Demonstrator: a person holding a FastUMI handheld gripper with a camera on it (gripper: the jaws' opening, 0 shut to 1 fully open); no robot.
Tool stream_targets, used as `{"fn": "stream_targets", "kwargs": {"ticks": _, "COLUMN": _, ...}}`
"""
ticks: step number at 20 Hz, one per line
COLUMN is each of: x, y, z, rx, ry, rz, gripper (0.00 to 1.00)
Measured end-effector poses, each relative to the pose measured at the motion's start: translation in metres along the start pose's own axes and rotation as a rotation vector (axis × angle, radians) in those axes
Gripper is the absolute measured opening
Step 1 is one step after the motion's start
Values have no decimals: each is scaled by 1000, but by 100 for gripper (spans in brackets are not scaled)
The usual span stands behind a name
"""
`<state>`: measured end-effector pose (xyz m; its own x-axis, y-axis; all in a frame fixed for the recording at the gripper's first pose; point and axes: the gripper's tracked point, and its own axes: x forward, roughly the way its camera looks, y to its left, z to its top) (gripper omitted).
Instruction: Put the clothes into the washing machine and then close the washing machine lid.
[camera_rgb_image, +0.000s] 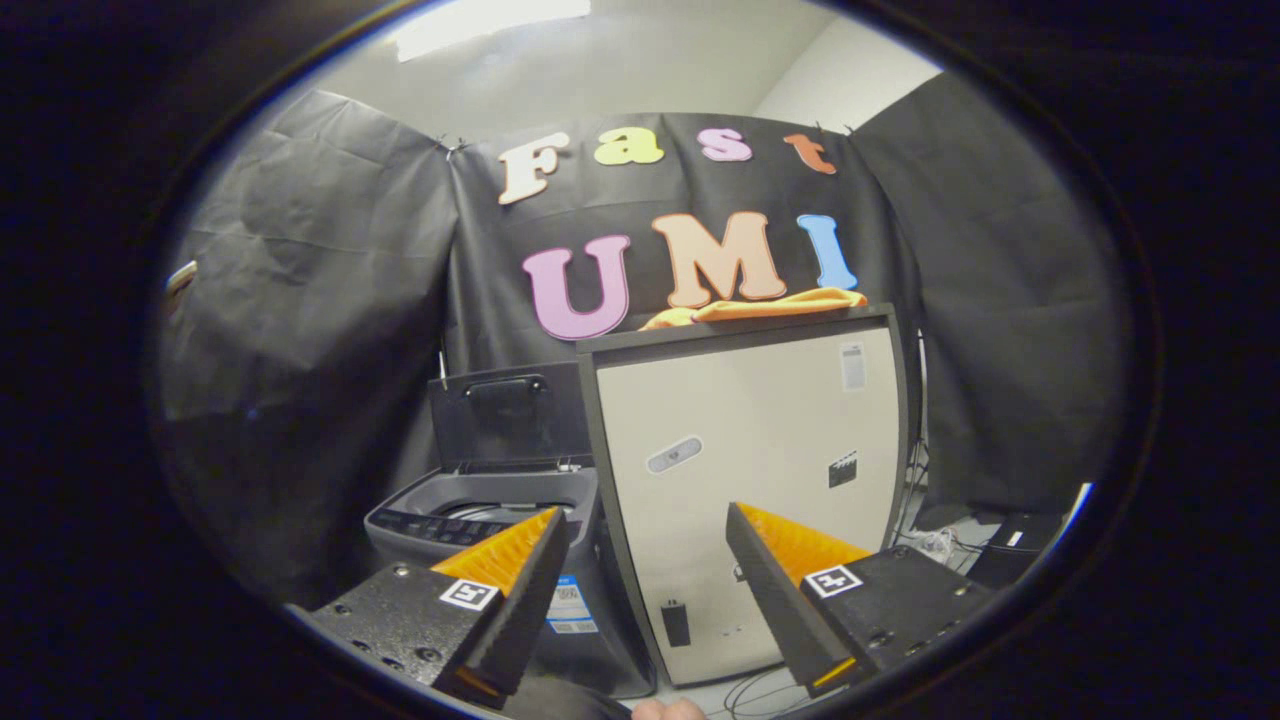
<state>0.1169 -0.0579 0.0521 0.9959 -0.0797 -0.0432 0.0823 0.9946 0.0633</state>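
Note:
An orange garment (760, 307) lies on top of a tall beige cabinet (750, 440), well beyond the fingers. To the cabinet's left stands a grey top-loading washing machine (480, 520) with its dark lid (505, 415) raised upright at the back; the drum opening shows just behind the left finger. My gripper (645, 520) is open, its two fingers spread wide with nothing between them, pointing at the cabinet's front from some distance.
Black cloth walls close the booth behind and on both sides. Cables (935, 545) and a dark box (1015, 545) lie on the floor to the right of the cabinet. A fingertip of the person's hand (668, 710) shows below the fingers.

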Motion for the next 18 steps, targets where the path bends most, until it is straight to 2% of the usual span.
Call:
{"fn": "stream_targets", "kwargs": {"ticks": 3, "x": 22, "y": -2, "z": 28, "rx": -79, "ry": -48, "rz": 0, "gripper": 96}}
{"fn": "stream_targets", "kwargs": {"ticks": 6, "x": 46, "y": -2, "z": 45, "rx": -85, "ry": -58, "rz": 7, "gripper": 96}}
{"fn": "stream_targets", "kwargs": {"ticks": 12, "x": 85, "y": -7, "z": 51, "rx": -122, "ry": -39, "rz": -3, "gripper": 96}}
{"fn": "stream_targets", "kwargs": {"ticks": 18, "x": 101, "y": -21, "z": 66, "rx": -162, "ry": -27, "rz": -22, "gripper": 96}}
